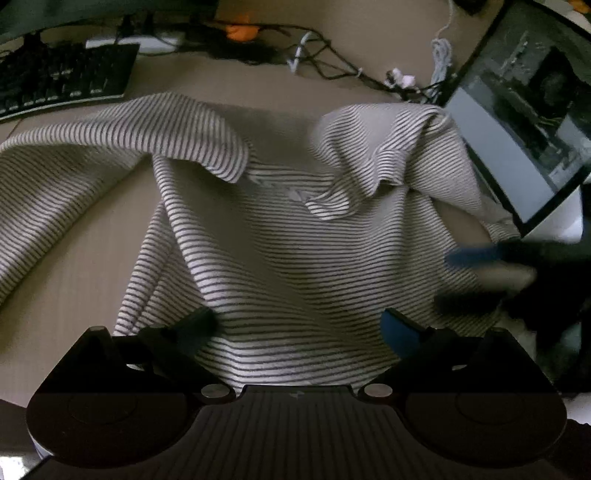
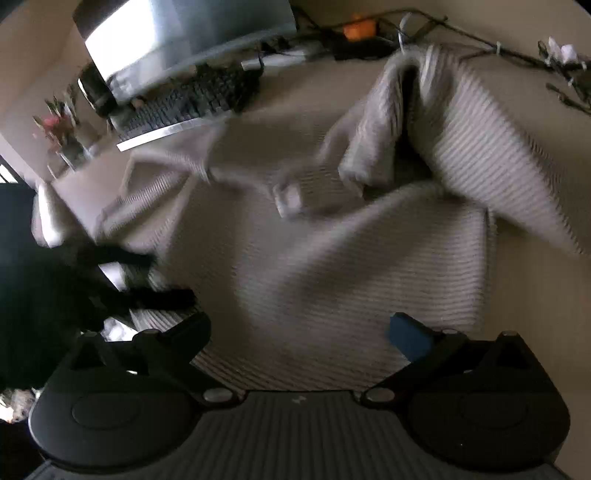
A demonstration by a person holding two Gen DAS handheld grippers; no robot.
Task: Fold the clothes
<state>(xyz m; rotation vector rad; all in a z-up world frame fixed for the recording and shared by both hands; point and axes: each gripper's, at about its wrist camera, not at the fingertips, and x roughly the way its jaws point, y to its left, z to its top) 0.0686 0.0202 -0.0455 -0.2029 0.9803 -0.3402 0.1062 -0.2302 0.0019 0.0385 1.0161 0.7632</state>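
A grey-and-white striped long-sleeved shirt (image 1: 295,240) lies rumpled on the beige table, one sleeve (image 1: 74,177) trailing to the left and the other bunched up at the right (image 1: 399,147). My left gripper (image 1: 299,326) stands open just over the shirt's near hem, nothing pinched between its fingers. The right gripper (image 1: 472,278) shows at the right edge of the left wrist view, blurred, jaws apart over the shirt's side. In the blurred right wrist view the right gripper (image 2: 299,330) is open above the shirt (image 2: 332,258), and the left gripper (image 2: 147,277) is at the left.
A black keyboard (image 1: 62,81) lies at the back left. A dark screen (image 1: 517,122) leans at the right, close to the bunched sleeve. Tangled cables (image 1: 332,62) and an orange object (image 1: 240,31) sit along the far edge. Bare table (image 1: 92,277) shows at the left.
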